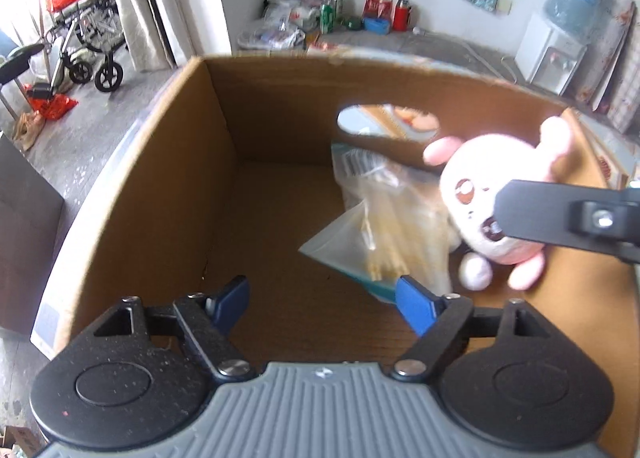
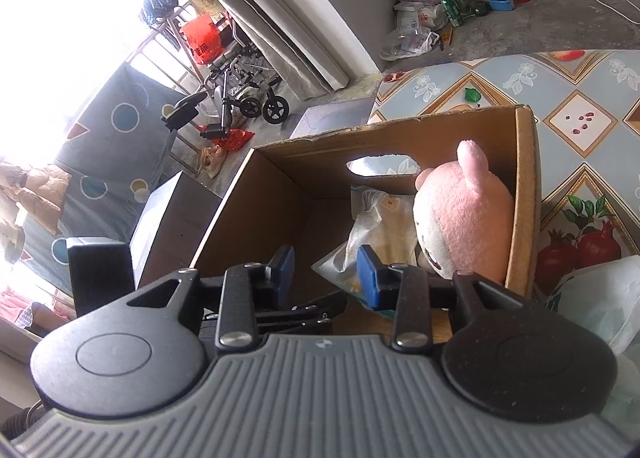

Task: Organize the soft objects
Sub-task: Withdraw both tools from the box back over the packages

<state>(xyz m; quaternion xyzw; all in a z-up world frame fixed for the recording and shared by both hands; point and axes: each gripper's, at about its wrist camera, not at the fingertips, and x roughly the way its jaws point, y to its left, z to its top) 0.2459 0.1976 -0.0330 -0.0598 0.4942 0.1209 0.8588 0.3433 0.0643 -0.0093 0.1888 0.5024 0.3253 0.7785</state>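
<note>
Your left tool (image 1: 322,304) hangs over the open brown cardboard box (image 1: 280,109) with its blue pads spread wide and nothing between them. Your right tool (image 2: 326,270) hovers at the box's near edge, its pads parted and empty. The pink and white plush toy (image 1: 496,201) lies inside at the box's right wall, touching the clear plastic bag of yellowish contents (image 1: 384,225) to its left. The box stands on the fruit-patterned surface (image 2: 580,121).

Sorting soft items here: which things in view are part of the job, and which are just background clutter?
Job:
cardboard box
pink plush toy, inside the box
clear plastic bag, inside the box
left hand-held gripper, open and empty

Lying about:
wheelchair
red flask
green can
patterned tablecloth
</note>
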